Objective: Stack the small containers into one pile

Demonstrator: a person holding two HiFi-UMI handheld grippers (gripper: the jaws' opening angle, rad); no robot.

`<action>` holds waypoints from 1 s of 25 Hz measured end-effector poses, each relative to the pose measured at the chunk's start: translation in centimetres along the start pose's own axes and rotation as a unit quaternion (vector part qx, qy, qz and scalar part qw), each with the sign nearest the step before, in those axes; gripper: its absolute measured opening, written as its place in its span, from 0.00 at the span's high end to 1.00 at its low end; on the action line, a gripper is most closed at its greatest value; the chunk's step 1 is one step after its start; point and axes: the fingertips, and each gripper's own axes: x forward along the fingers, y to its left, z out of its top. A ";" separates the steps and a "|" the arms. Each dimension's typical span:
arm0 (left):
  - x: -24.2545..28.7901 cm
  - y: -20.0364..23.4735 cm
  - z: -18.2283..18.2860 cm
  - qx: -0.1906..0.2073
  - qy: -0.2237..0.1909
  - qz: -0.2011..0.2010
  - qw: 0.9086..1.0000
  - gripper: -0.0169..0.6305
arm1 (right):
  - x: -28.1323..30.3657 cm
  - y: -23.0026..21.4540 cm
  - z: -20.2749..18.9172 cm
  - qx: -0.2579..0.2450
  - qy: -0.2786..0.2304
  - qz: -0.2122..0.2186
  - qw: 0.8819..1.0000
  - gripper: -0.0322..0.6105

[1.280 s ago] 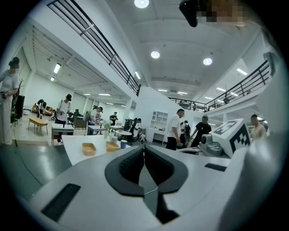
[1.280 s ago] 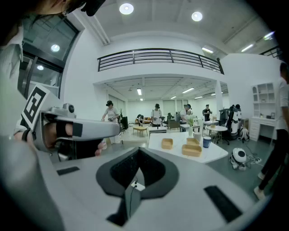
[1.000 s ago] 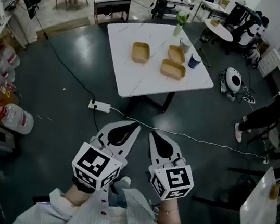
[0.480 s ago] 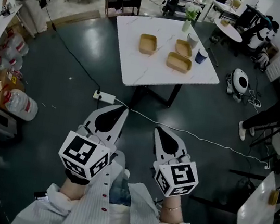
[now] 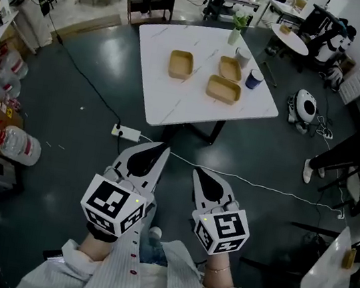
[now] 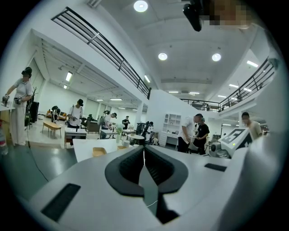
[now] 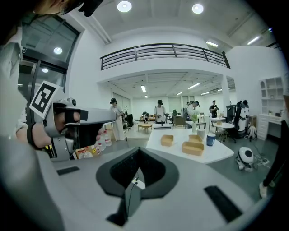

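Note:
Three small tan containers stand apart on a white table (image 5: 173,98) ahead: one at left (image 5: 180,64), one at the back (image 5: 230,68) and a larger one in front (image 5: 223,89). They show again in the right gripper view, the left one (image 7: 167,140) and the large one (image 7: 193,148). My left gripper (image 5: 160,150) and right gripper (image 5: 197,174) hang side by side over the dark floor, well short of the table. Both are shut with nothing between their jaws.
A dark blue cup (image 5: 252,79), a white cup (image 5: 241,57) and a vase with flowers (image 5: 236,27) stand on the table's right side. A power strip (image 5: 125,132) and a white cable (image 5: 262,183) lie on the floor in front of the table. People stand around the room.
The view has shifted a little and the table sits slightly lower and further left in the frame. Both grippers stay shut and side by side.

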 end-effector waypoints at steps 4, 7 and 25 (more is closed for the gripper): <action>4.7 1.9 1.0 0.001 0.007 -0.013 1.000 0.94 | 3.3 -3.4 1.6 0.006 0.003 -0.001 1.000 0.93; 7.8 4.1 2.0 0.000 0.009 -0.019 1.000 0.94 | 6.3 -5.5 3.0 0.010 0.006 -0.003 1.000 0.93; 18.9 15.8 4.4 0.011 0.029 -0.044 0.999 0.94 | 19.6 -13.9 7.4 0.039 0.012 -0.053 0.998 0.93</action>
